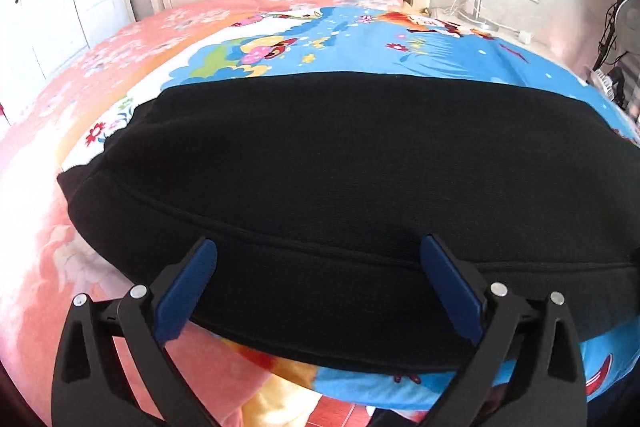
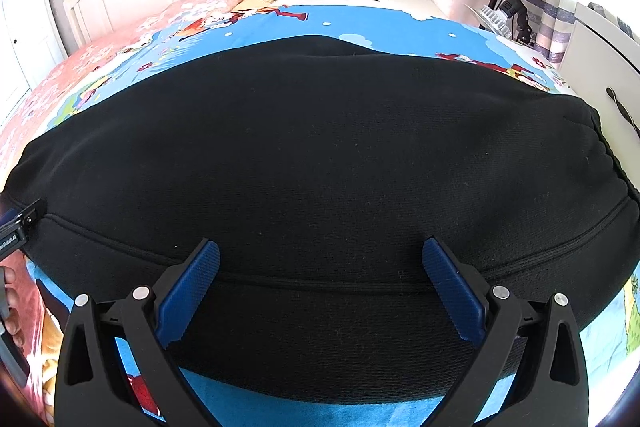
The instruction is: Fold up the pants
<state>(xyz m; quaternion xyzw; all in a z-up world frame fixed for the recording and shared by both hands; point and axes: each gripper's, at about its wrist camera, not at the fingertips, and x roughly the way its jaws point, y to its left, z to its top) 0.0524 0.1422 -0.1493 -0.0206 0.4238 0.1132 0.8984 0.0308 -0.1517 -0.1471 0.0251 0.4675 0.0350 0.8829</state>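
- The pants (image 1: 344, 187) were black, of a thick, soft-looking knit, and lay flat on the bed (image 1: 72, 131), on top of its blue cartoon-printed cover (image 1: 460, 55).
- They were folded into one broad, rounded slab, smooth on top with no wrinkles showing.
- A stitched seam (image 2: 320, 283) ran across the pants close to their near edge, and the near edge itself sat just inside the near edge of the cover.
- At the right end of the pants the cloth was gathered like an elastic waistband (image 2: 612, 163).
- The left gripper (image 1: 320, 247) was spread wide over the near edge of the pants, its blue pads apart and gripping nothing.
- The right gripper (image 2: 320, 251) stood just as wide above the same seam, pads clear of each other and holding nothing.
- A pink flowered blanket (image 1: 36, 267) lay on the bed to the left of the pants.
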